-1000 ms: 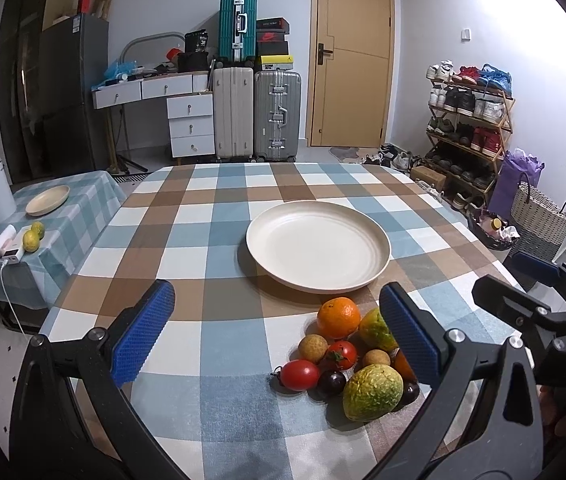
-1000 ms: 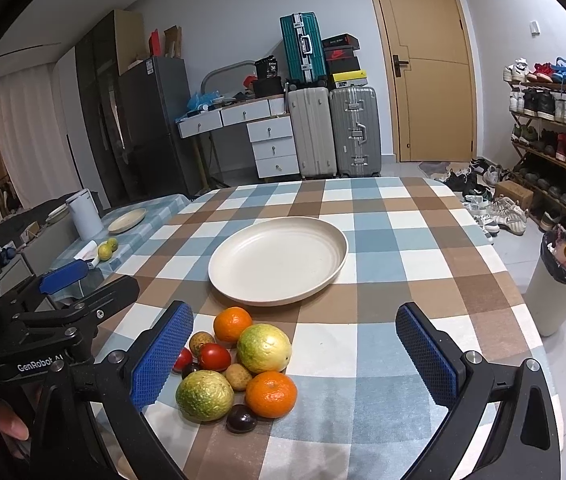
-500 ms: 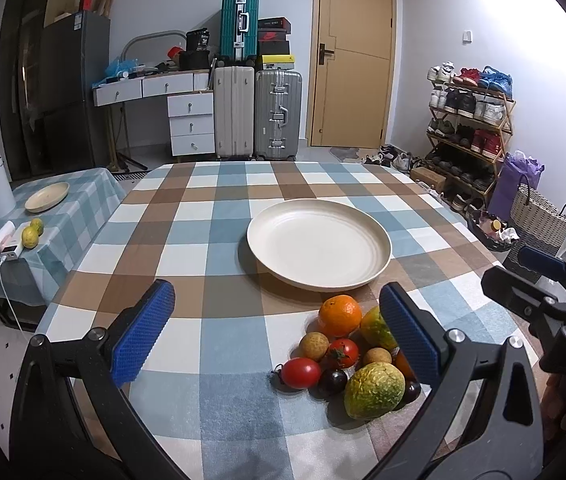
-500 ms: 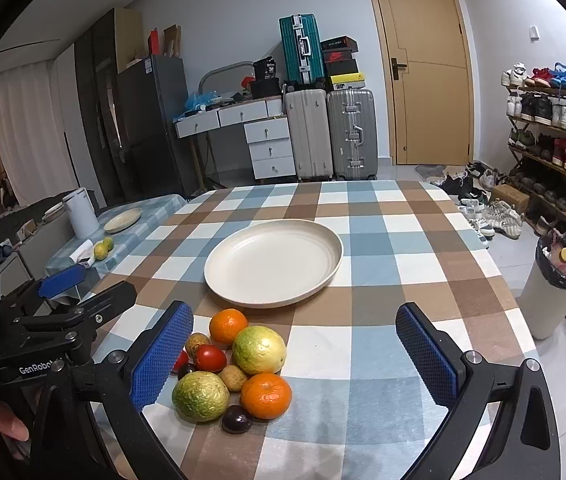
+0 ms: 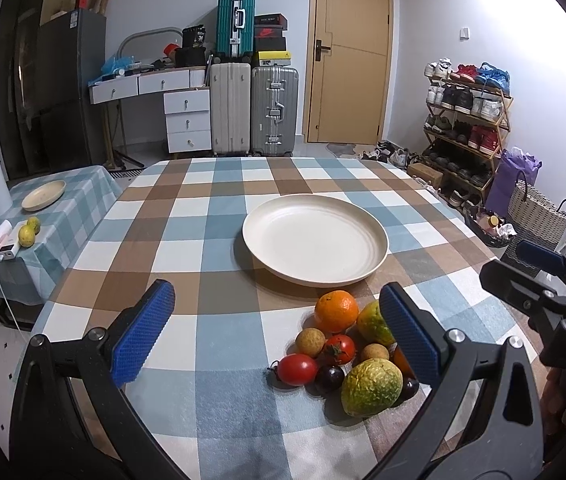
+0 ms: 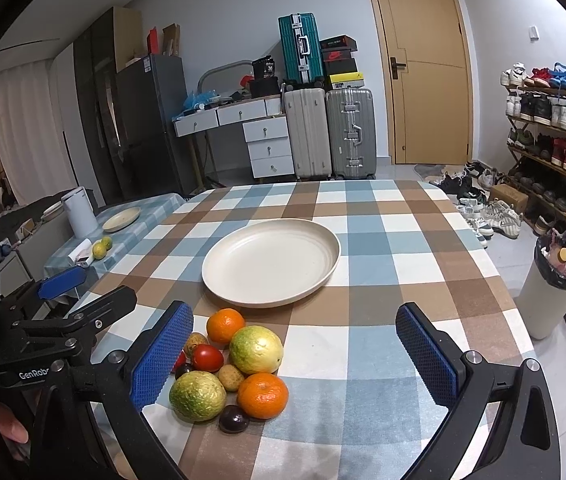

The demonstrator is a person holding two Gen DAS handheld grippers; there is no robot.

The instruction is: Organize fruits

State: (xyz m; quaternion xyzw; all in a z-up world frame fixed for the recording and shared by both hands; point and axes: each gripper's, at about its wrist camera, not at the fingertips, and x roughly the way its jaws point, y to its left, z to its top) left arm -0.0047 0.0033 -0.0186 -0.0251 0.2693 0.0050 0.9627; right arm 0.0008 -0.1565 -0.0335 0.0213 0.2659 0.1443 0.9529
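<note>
A pile of fruit lies on the checked tablecloth just in front of an empty cream plate (image 5: 315, 238) (image 6: 271, 260). It holds two oranges (image 5: 336, 311) (image 6: 263, 395), two green-yellow citrus fruits (image 5: 371, 389) (image 6: 255, 350), red tomatoes (image 5: 297, 369) (image 6: 207, 358), small brown fruits and dark plums. My left gripper (image 5: 277, 336) is open and empty above the table, left of the pile. My right gripper (image 6: 297, 354) is open and empty, hovering just right of the pile. Each gripper shows at the edge of the other's view.
A side table (image 5: 63, 216) at the left carries a small plate, two lemons and a white jug. A white bin (image 6: 551, 292) stands right of the table. Suitcases, a desk, a door and a shoe rack line the far wall.
Both grippers have drifted slightly back and up; the plate and fruit sit a little lower in the views. Nothing on the table has moved.
</note>
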